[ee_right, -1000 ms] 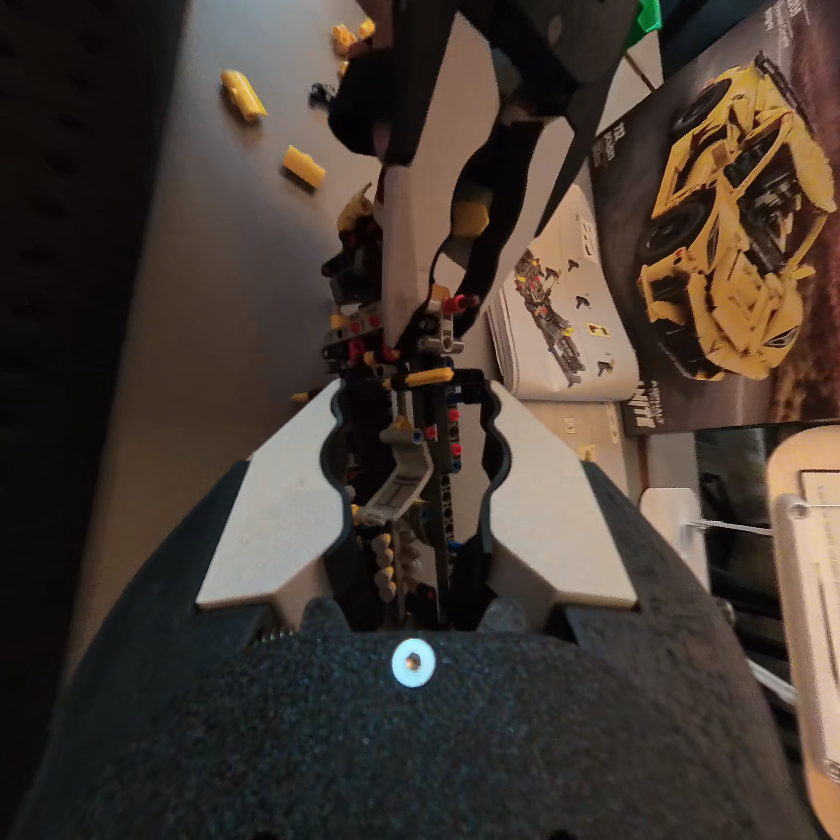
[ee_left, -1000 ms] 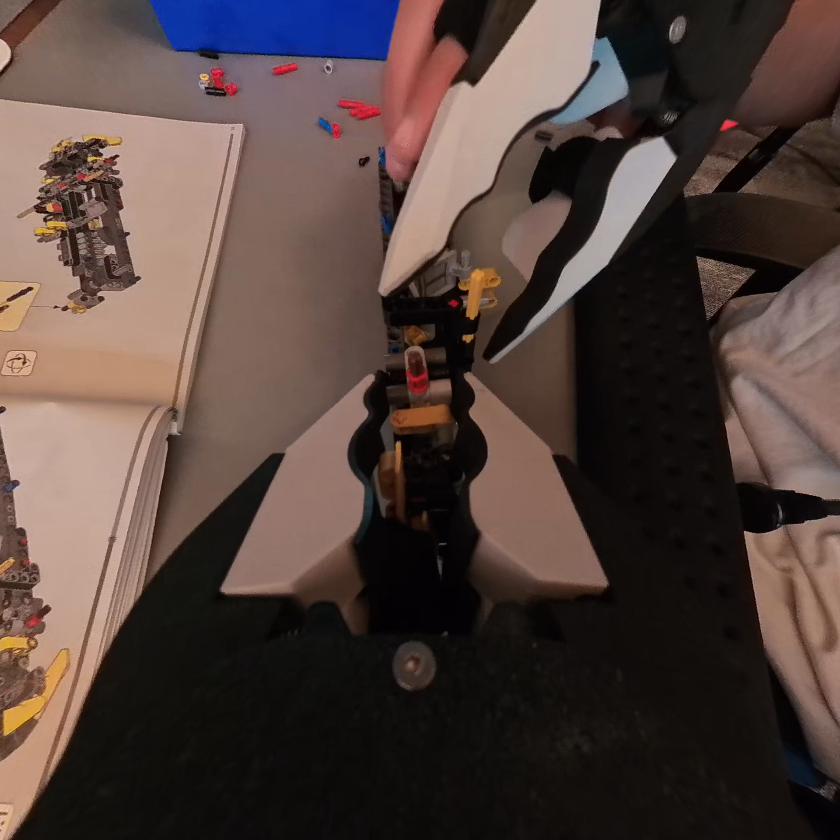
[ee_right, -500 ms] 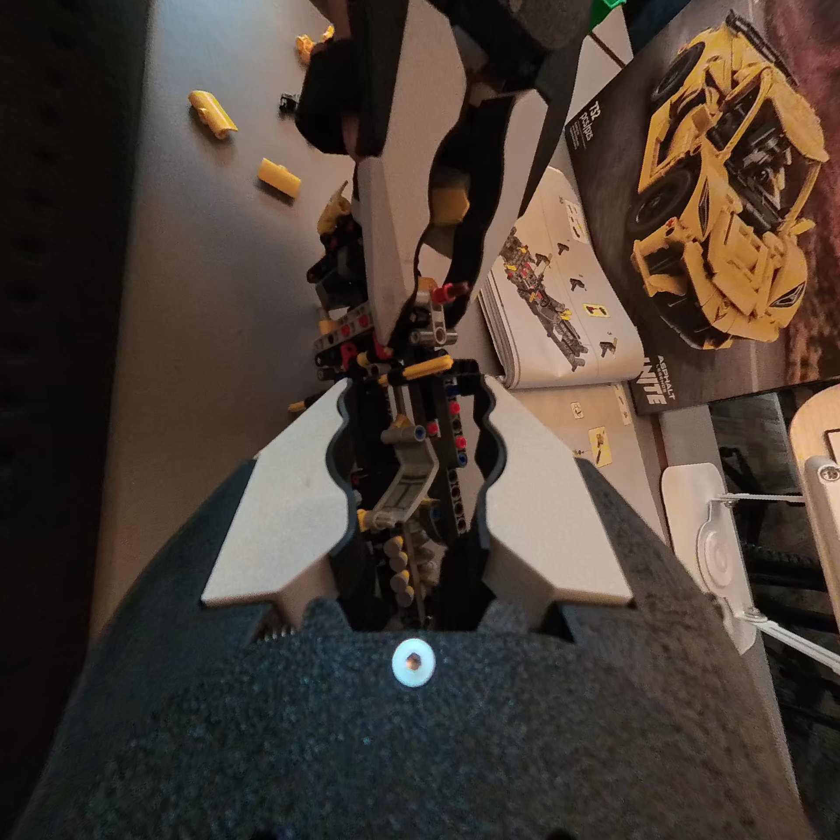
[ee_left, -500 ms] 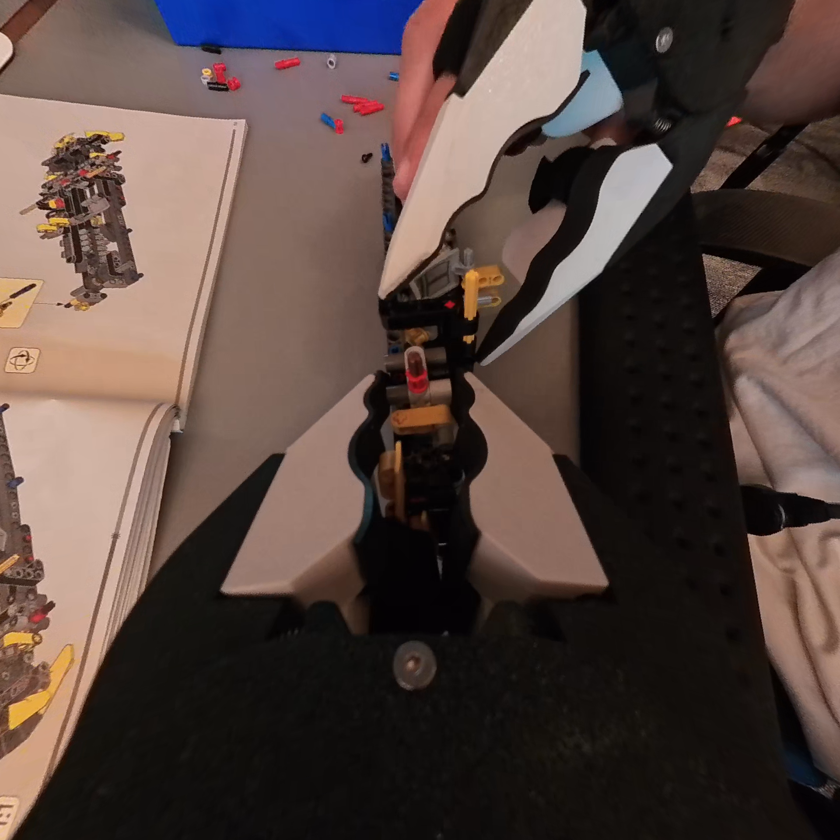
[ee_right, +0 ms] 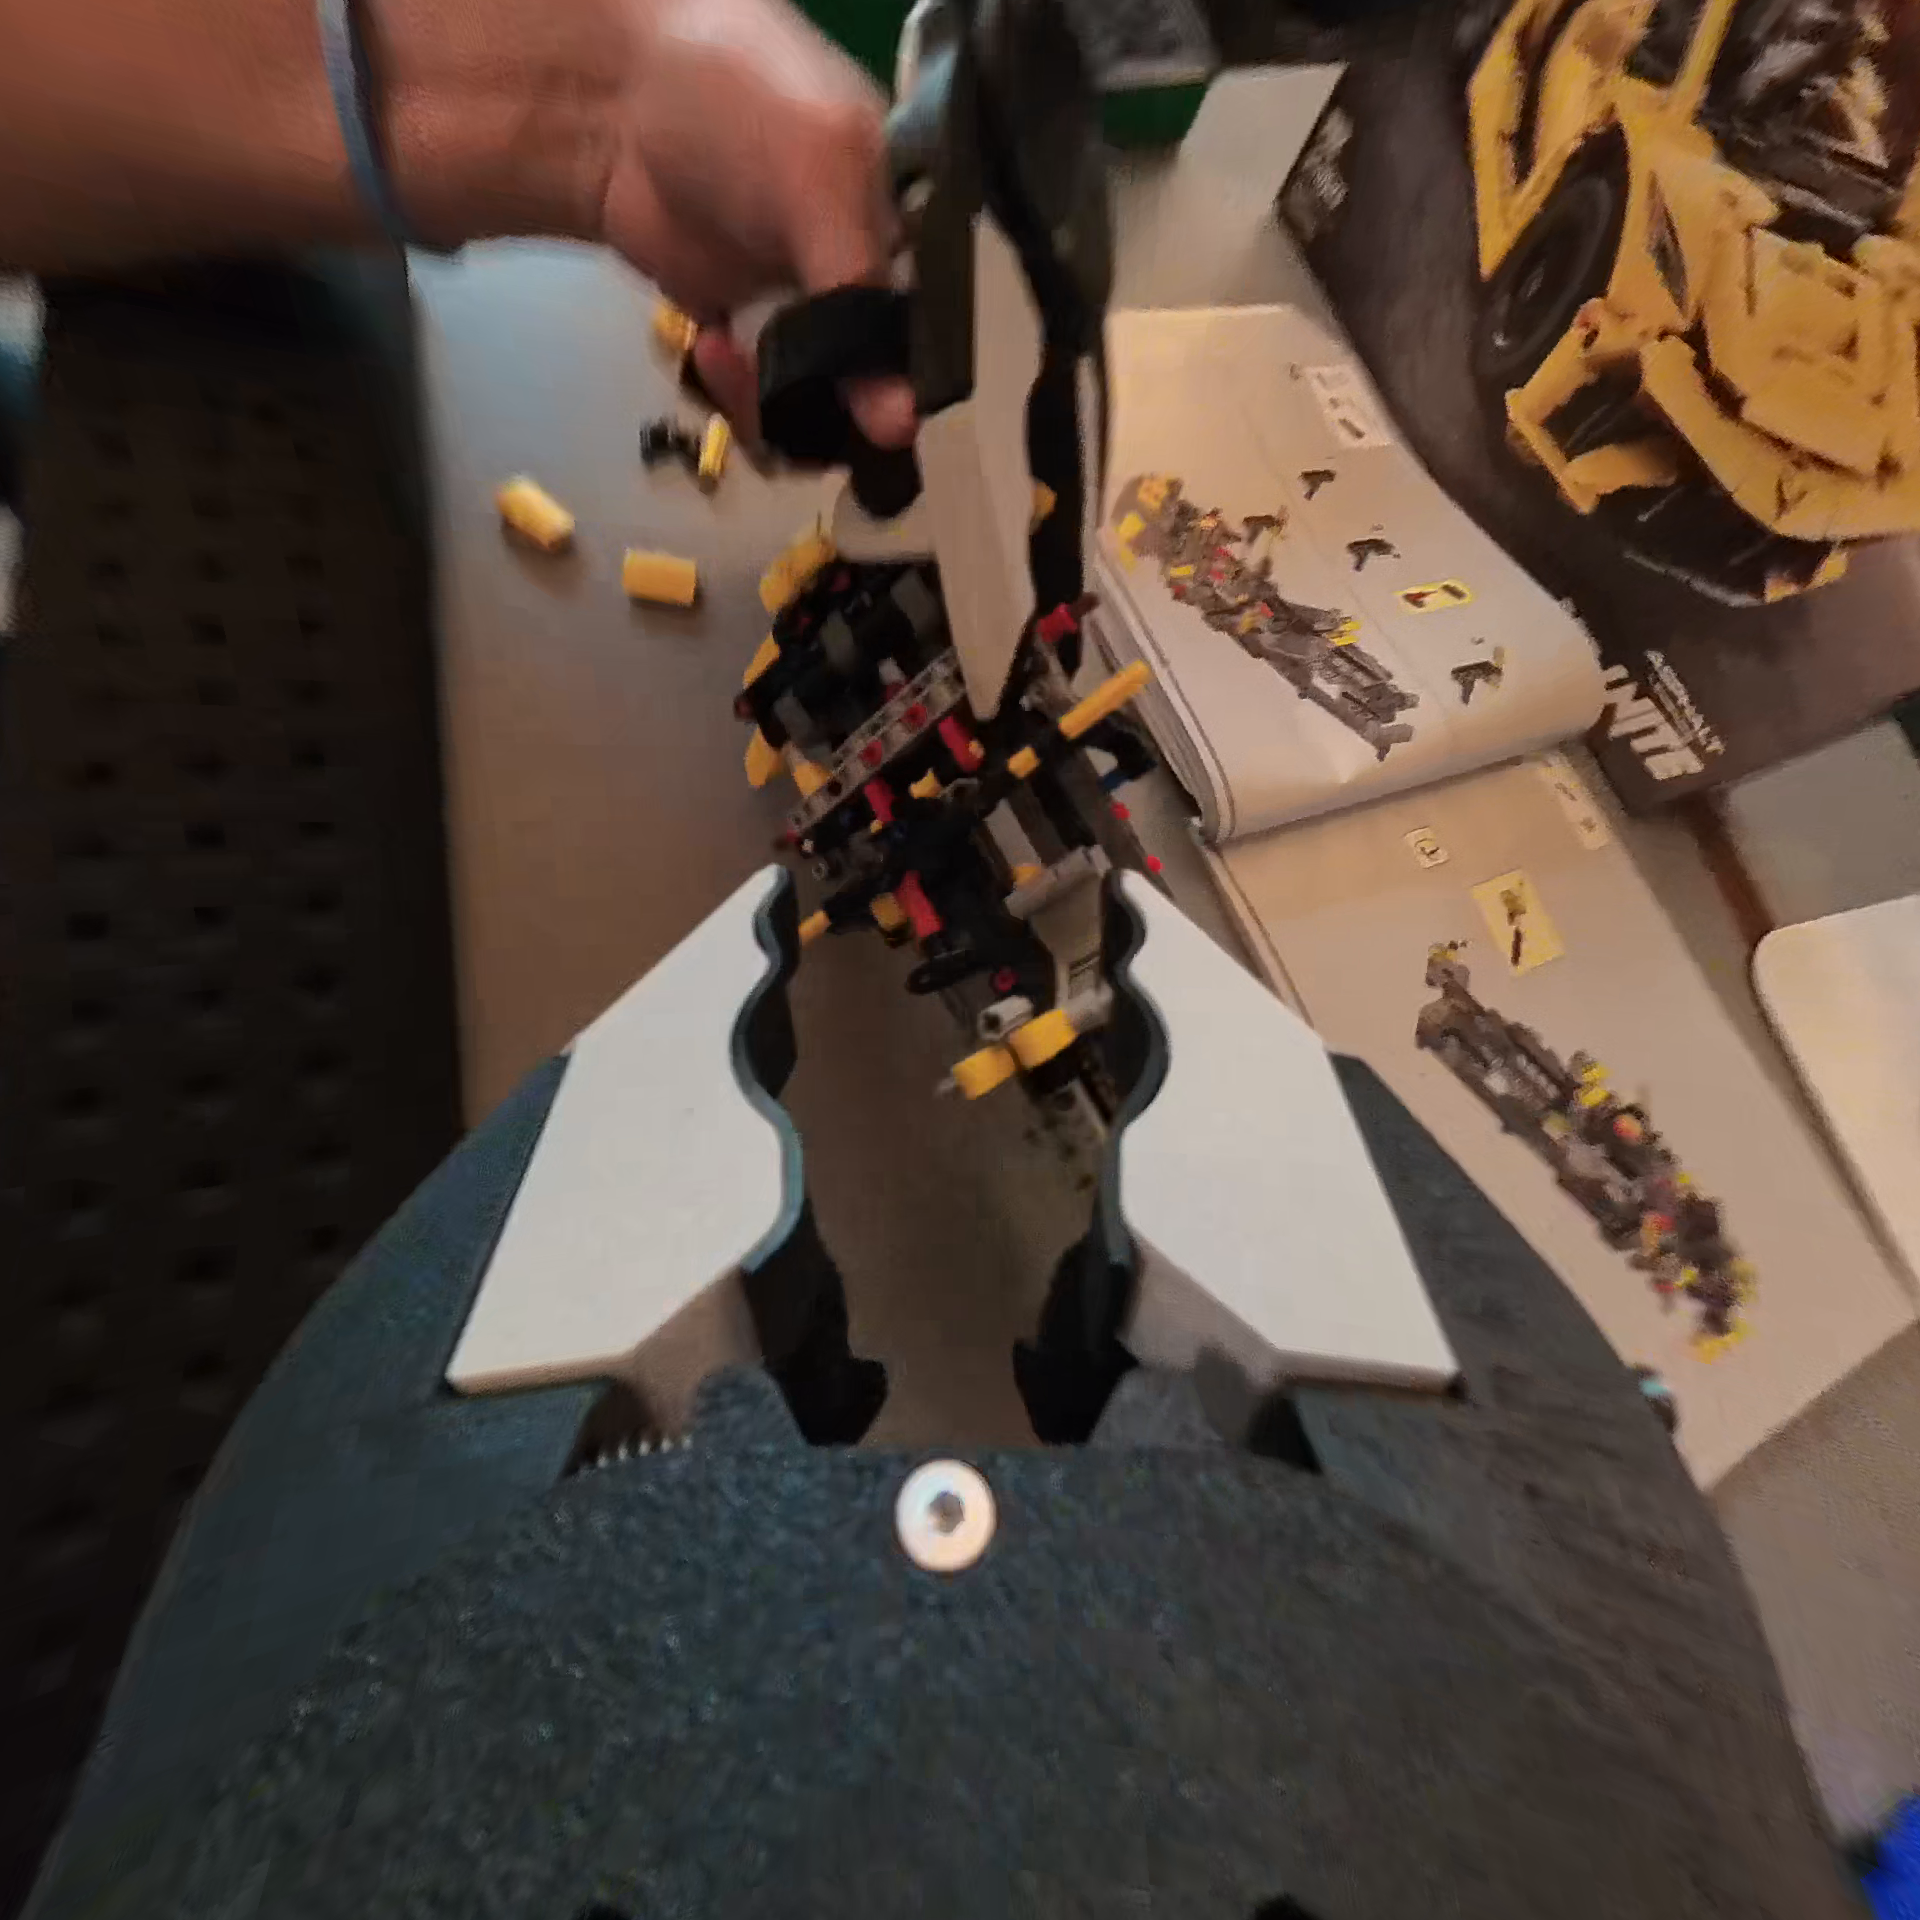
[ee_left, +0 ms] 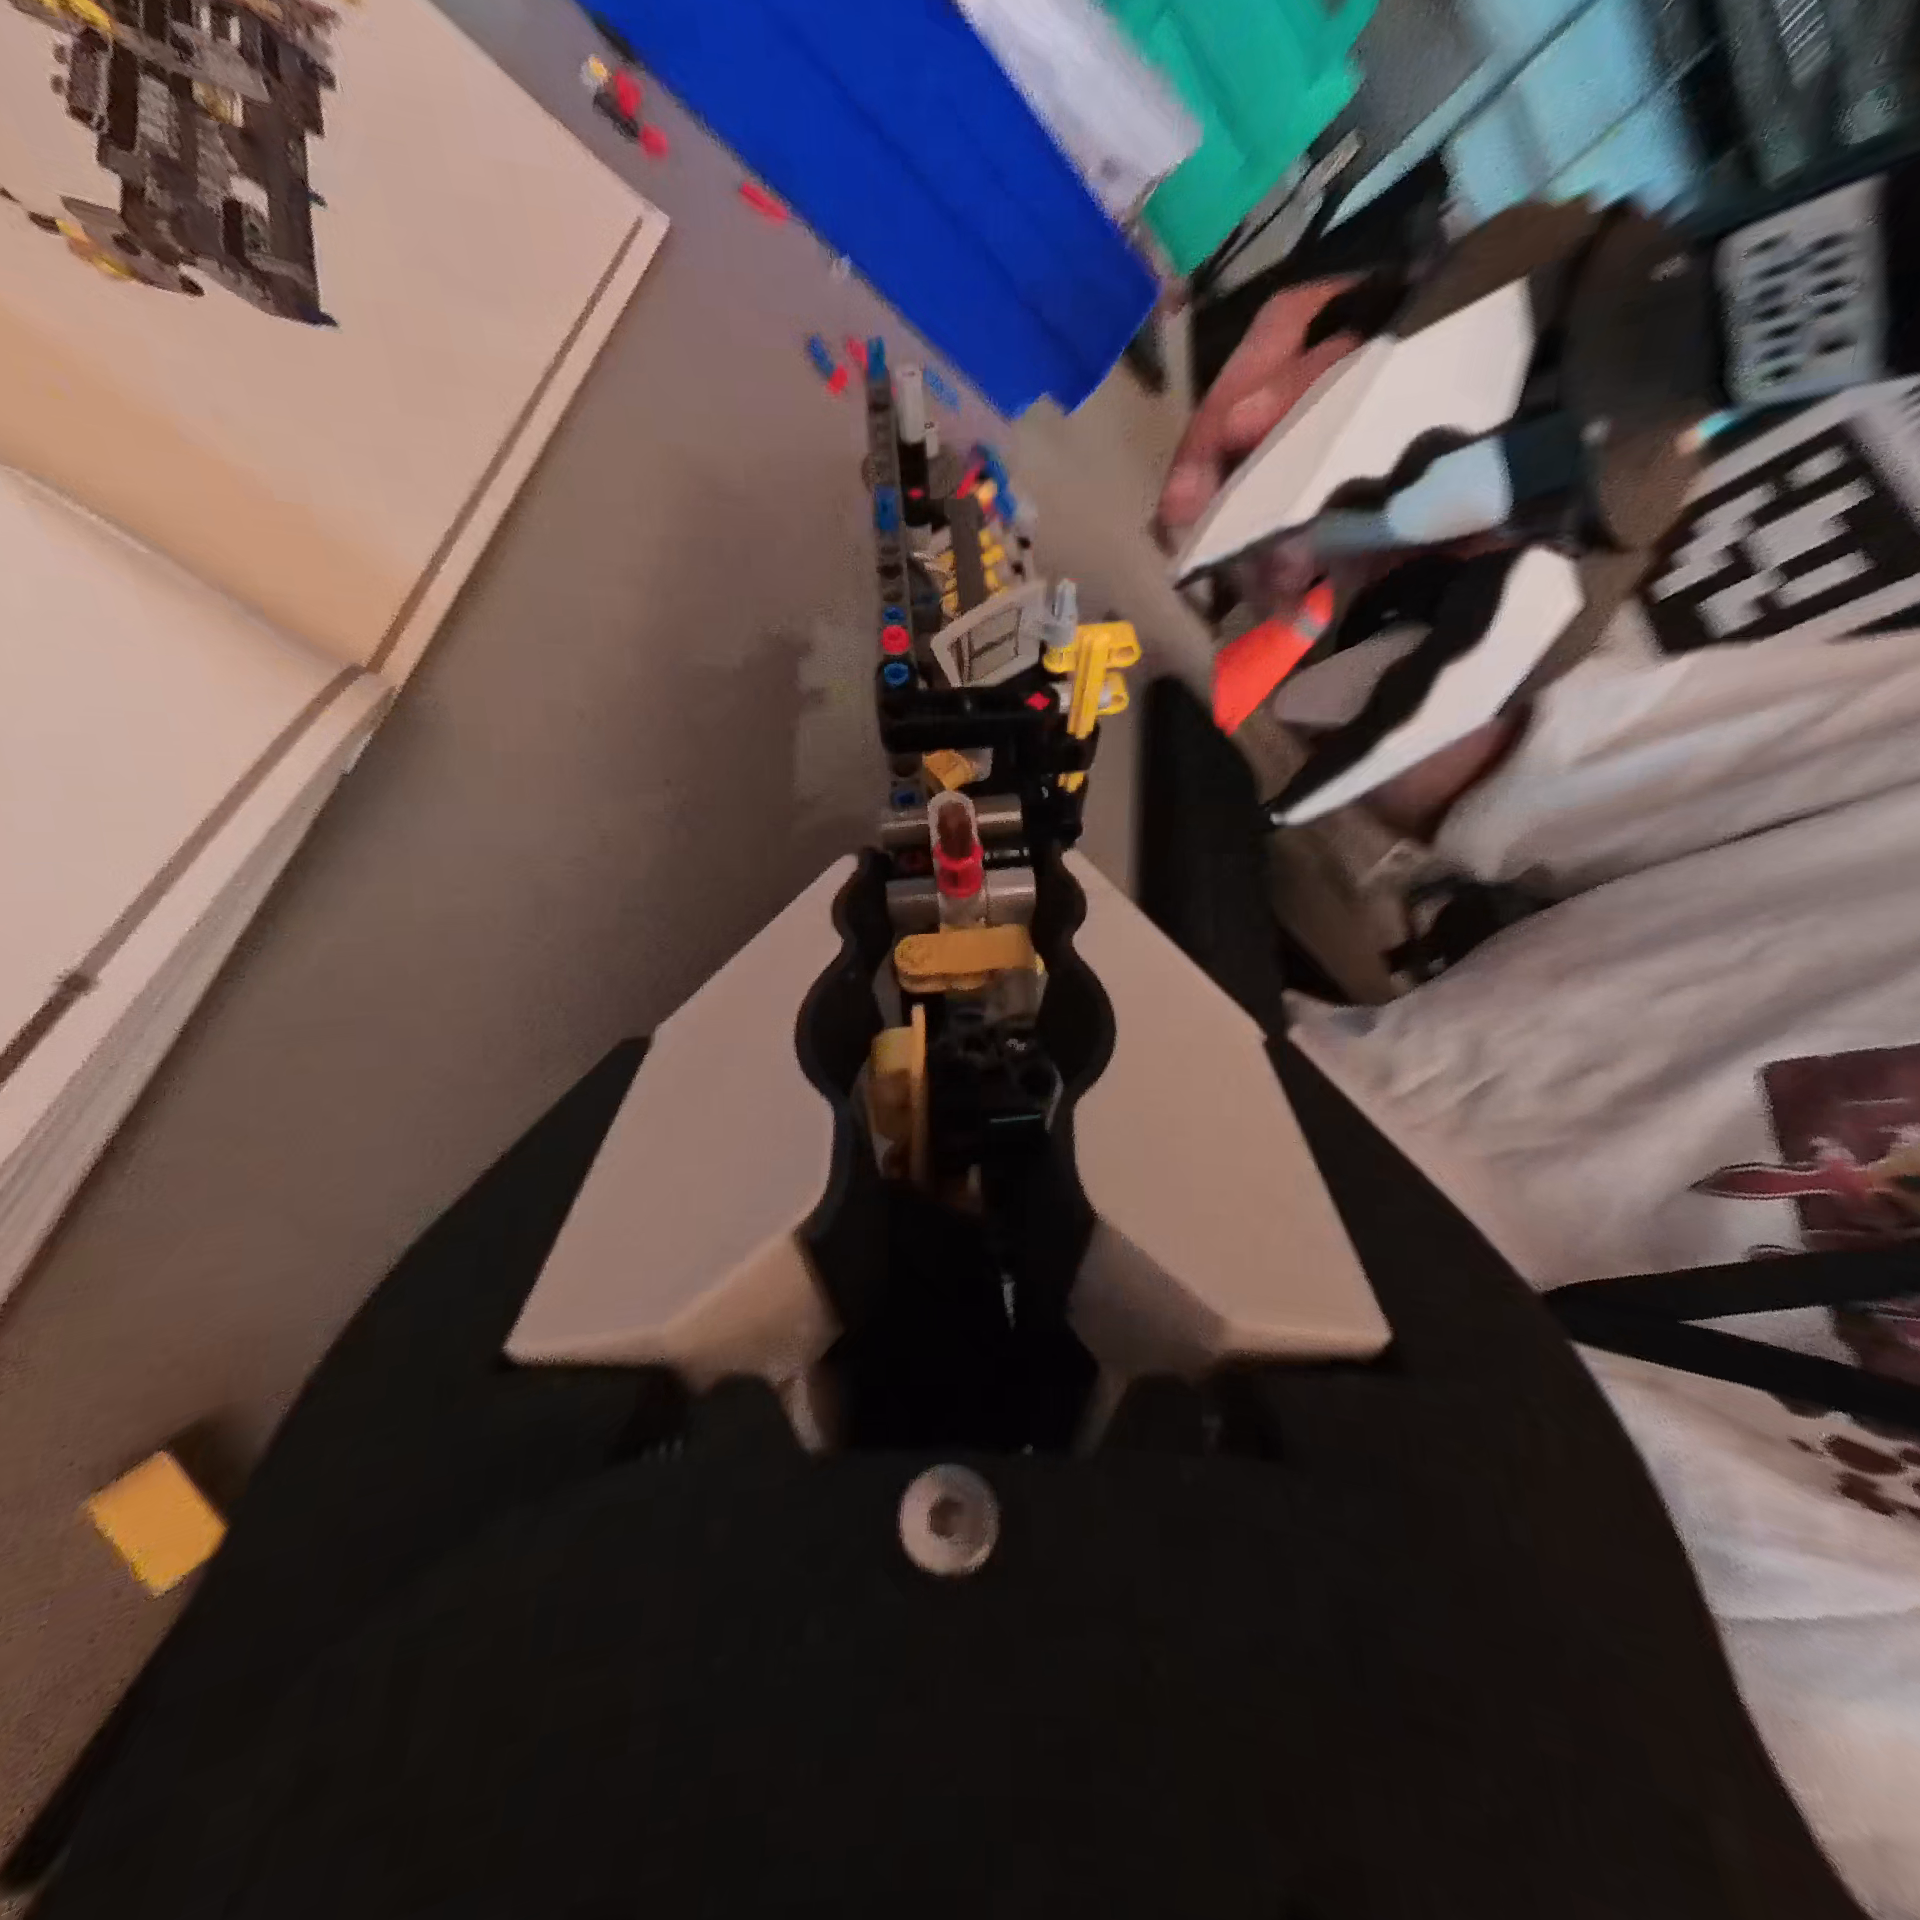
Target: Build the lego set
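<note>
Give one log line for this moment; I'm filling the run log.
left gripper: shut on lego chassis | right gripper: open, apart from chassis

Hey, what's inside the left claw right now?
The left claw is shut on the lego chassis: yellow, red, grey and black pieces show between its fingers. The chassis end deep in the claw is dark and hidden.

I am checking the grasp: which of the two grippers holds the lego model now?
The left gripper: it is shut on one end of the lego model. The right gripper is open and stands apart from it.
</note>
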Available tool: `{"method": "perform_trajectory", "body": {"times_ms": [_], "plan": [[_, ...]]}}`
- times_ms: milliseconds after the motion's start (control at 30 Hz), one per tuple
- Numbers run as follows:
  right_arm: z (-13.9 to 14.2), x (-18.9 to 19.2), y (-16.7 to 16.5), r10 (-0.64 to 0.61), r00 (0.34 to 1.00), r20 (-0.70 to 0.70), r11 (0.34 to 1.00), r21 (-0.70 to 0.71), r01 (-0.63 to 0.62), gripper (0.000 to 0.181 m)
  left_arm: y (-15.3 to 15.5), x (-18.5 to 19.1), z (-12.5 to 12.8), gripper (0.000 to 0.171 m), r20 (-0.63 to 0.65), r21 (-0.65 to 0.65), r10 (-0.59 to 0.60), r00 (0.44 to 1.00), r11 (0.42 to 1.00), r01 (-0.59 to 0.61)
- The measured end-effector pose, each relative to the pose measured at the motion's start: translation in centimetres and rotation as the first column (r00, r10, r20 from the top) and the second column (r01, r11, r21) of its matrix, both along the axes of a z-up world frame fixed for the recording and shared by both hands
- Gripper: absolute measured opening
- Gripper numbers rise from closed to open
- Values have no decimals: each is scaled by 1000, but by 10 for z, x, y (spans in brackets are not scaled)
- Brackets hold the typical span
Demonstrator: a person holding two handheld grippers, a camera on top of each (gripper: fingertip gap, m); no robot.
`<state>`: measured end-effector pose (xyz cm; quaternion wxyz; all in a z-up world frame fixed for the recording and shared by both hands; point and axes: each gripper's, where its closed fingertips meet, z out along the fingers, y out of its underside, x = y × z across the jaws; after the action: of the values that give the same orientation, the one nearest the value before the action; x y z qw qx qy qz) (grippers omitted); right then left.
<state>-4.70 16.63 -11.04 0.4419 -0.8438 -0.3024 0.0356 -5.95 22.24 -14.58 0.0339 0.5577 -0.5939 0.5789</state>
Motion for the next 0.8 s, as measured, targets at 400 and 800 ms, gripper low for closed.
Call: {"method": "perform_trajectory", "body": {"times_ms": [400, 800], "plan": [[44, 39, -14, -98, 363, -927, 858, 106, 502, 65, 6, 3, 97, 23, 460, -357, 252, 851, 930, -83], [72, 14, 8, 138, 267, -954, 910, 228, 347, 47, -27, 10, 104, 24, 564, -379, 346, 749, 915, -137]]}}
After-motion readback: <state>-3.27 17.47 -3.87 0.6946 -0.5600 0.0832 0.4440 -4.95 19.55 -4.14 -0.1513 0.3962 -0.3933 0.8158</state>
